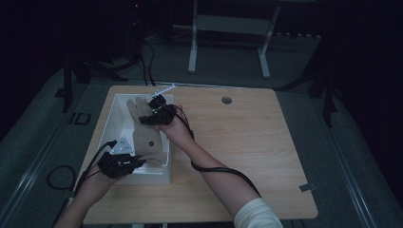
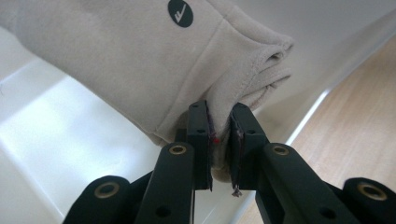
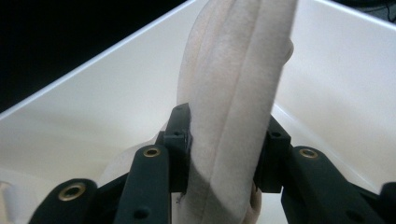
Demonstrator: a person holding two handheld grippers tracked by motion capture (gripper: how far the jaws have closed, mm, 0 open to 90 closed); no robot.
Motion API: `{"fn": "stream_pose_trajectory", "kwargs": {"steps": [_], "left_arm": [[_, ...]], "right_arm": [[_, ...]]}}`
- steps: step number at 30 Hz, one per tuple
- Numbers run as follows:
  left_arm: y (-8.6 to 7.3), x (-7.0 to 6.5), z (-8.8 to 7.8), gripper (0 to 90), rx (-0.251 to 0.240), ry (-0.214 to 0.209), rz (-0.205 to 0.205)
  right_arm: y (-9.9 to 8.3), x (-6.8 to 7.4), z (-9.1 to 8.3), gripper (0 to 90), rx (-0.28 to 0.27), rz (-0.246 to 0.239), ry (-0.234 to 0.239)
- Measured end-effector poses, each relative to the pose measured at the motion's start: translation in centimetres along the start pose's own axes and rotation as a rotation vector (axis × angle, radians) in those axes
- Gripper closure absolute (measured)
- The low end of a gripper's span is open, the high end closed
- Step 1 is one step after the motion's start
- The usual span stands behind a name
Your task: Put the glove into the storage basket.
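High view: beige glove (image 1: 144, 135) hangs stretched over the white bin (image 1: 114, 124) at the table's (image 1: 247, 156) left side. Left gripper (image 1: 135, 161) has the cuff end at the bin's near edge; right gripper (image 1: 151, 113) has the finger end toward the far wall. Glove sits btwn the two, partly inside the bin, not lying flat on its floor as far as I can tell.

Left gripper view: jaws nearly together, pinched on the cuff hem of the glove (image 2: 140, 70). Fabric bunches btwn the pads; round black logo patch (image 2: 180, 12) sits further up the cuff. White bin floor below, wood table edge at right.

Right gripper view: jaws at a medium gap, clamped on the bundled glove fingers (image 3: 238, 93), which run up thick btwn the pads. White bin walls (image 3: 102, 107) all around.

Handling, my read: soft fleece-like knit, v. light, no stiffness, so it droops and folds wherever unsupported. Not fragile, not slippery; fabric gives good bite. Best holds are the doubled cuff hem and the bunched fingers, as gripped now. A single layer could slide out or stretch, so take thick folds.
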State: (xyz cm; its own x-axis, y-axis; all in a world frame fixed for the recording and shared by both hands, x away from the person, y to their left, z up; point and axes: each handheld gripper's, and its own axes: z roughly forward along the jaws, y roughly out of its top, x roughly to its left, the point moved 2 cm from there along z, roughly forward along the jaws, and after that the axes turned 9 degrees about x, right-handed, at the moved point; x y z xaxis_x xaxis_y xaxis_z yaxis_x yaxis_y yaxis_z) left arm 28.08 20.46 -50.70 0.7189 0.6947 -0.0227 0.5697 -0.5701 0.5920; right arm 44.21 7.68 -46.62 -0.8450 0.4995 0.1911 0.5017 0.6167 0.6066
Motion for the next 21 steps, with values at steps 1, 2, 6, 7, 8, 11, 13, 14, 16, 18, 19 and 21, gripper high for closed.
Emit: {"fn": "stream_pose_trajectory", "kwargs": {"steps": [1,2,6,7,8,11,13,14,16,18,19,21], "left_arm": [[-0.1,0.0,0.2,80.9,-0.004,0.003,-0.004],[-0.3,0.1,0.3,80.9,-0.005,0.010,-0.006],[-0.5,0.4,0.7,80.8,-0.007,0.012,-0.020],[-0.5,0.5,0.7,80.8,-0.009,0.015,-0.022],[-0.5,0.5,0.7,80.8,-0.009,0.015,-0.022],[-0.6,0.9,0.8,80.5,-0.017,0.023,-0.039],[-0.6,1.0,0.9,79.6,-0.009,0.026,-0.046],[-0.5,1.0,1.0,76.5,0.003,0.027,-0.055],[-0.5,1.0,1.2,62.3,0.015,0.031,-0.063],[-0.4,0.7,1.4,57.7,0.022,0.045,-0.066],[-0.3,0.7,1.4,55.2,0.012,0.046,-0.080],[-0.3,0.7,1.4,52.3,0.003,0.046,-0.092]], "right_arm": [[0.0,0.0,0.1,63.9,0.005,-0.001,-0.002],[0.0,-0.1,0.2,64.0,0.009,-0.003,-0.005],[0.3,0.2,0.5,63.6,0.048,-0.027,-0.033],[0.5,0.2,0.5,63.6,0.053,-0.030,-0.039],[0.6,0.3,0.6,63.6,0.054,-0.031,-0.044],[1.0,0.2,0.8,62.7,0.076,-0.035,-0.059],[1.3,0.1,1.0,59.8,0.090,-0.034,-0.065],[1.4,0.0,1.1,55.6,0.104,-0.031,-0.068],[1.4,0.0,1.2,50.5,0.116,-0.025,-0.071],[1.5,-0.3,1.3,41.7,0.132,-0.019,-0.094],[1.6,-0.6,1.0,36.9,0.119,-0.009,-0.109],[1.6,-0.9,0.6,33.7,0.107,-0.002,-0.106]]}}
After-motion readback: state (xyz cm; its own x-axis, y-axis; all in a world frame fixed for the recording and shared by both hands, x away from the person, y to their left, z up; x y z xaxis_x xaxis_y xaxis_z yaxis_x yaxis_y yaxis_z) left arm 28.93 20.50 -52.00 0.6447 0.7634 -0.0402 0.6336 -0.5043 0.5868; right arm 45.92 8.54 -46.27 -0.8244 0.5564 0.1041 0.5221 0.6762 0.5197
